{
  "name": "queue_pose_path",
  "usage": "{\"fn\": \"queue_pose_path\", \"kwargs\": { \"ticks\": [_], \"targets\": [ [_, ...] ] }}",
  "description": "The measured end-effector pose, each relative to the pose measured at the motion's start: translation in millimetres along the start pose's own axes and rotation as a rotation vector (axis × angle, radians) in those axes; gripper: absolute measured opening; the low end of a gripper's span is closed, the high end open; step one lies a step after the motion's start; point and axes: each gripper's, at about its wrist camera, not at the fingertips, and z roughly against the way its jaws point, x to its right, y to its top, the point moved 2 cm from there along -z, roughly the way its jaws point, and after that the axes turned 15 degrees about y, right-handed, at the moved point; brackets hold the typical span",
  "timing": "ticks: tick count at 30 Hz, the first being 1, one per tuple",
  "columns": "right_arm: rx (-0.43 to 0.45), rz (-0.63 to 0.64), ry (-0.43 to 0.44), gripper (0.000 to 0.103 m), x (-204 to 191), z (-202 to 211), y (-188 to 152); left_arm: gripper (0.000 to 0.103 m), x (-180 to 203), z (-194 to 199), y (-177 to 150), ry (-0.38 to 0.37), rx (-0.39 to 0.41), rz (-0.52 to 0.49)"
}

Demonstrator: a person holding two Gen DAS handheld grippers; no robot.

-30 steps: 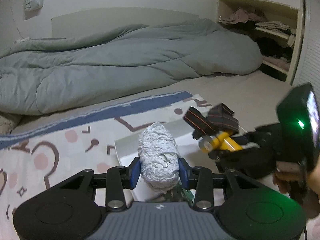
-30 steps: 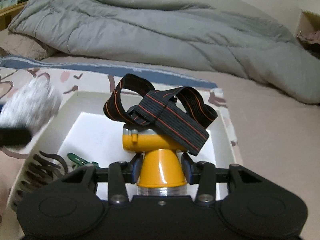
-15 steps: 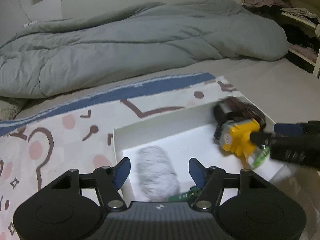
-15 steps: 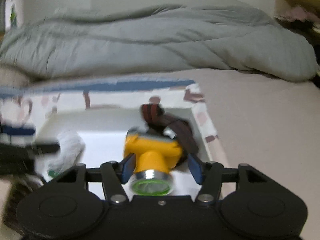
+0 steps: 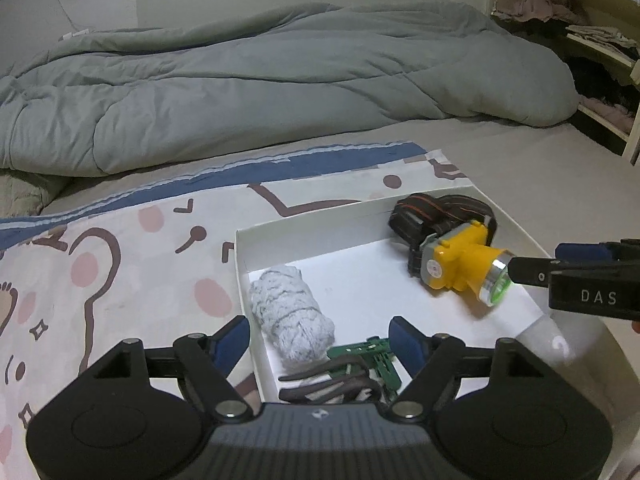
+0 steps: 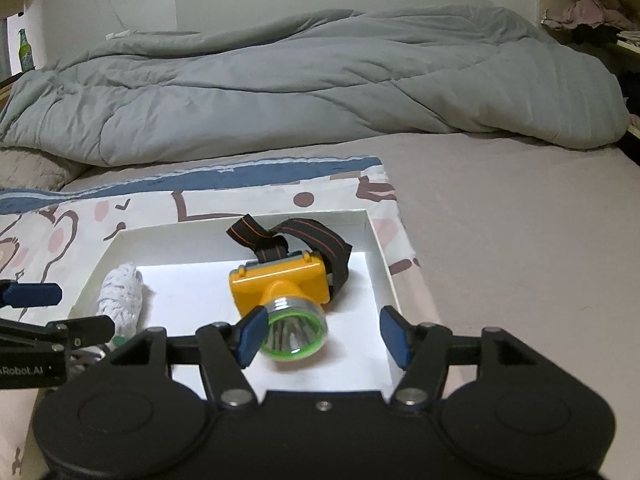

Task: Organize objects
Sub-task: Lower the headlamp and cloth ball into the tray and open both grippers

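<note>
A white shallow box (image 5: 304, 228) (image 6: 376, 236) lies on the patterned sheet. Inside it lie a grey-white rolled cloth (image 5: 290, 314) (image 6: 120, 292), a yellow headlamp (image 5: 460, 266) (image 6: 286, 292) with a black orange-striped strap, a green clip (image 5: 372, 358) and a dark hair claw (image 5: 332, 386). My left gripper (image 5: 320, 340) is open and empty just above the cloth and clip. My right gripper (image 6: 322, 334) is open and empty, its jaws standing either side of the headlamp's lens without gripping it. It also shows in the left wrist view (image 5: 560, 268).
The box sits on a cartoon-print sheet (image 5: 120, 264) over a beige bed. A rumpled grey duvet (image 5: 260, 92) lies behind it. An open shelf with clothes (image 5: 580, 40) stands at the far right. A green bottle (image 6: 25, 50) stands at the far left.
Both grippers opened and let go: the cloth and the headlamp now lie in the box. Both grippers have drawn back a little from them.
</note>
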Motion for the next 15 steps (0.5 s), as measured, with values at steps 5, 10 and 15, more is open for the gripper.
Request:
{"fn": "queue_pose_path", "kwargs": {
  "ticks": [5, 10, 15],
  "targets": [
    [-0.019, 0.010, 0.002, 0.075, -9.3, 12.1, -0.9, 0.078, -4.4, 15.0, 0.4, -0.014, 0.010, 0.011],
    [-0.020, 0.043, -0.023, 0.091, -21.6, 25.7, -2.0, 0.079, -14.4, 30.0, -0.6, -0.026, 0.009, 0.042],
    [0.009, 0.052, -0.059, 0.100, -33.1, 41.2, -0.7, 0.089, -29.6, 44.6, -9.5, -0.031, 0.002, 0.074]
  ]
}}
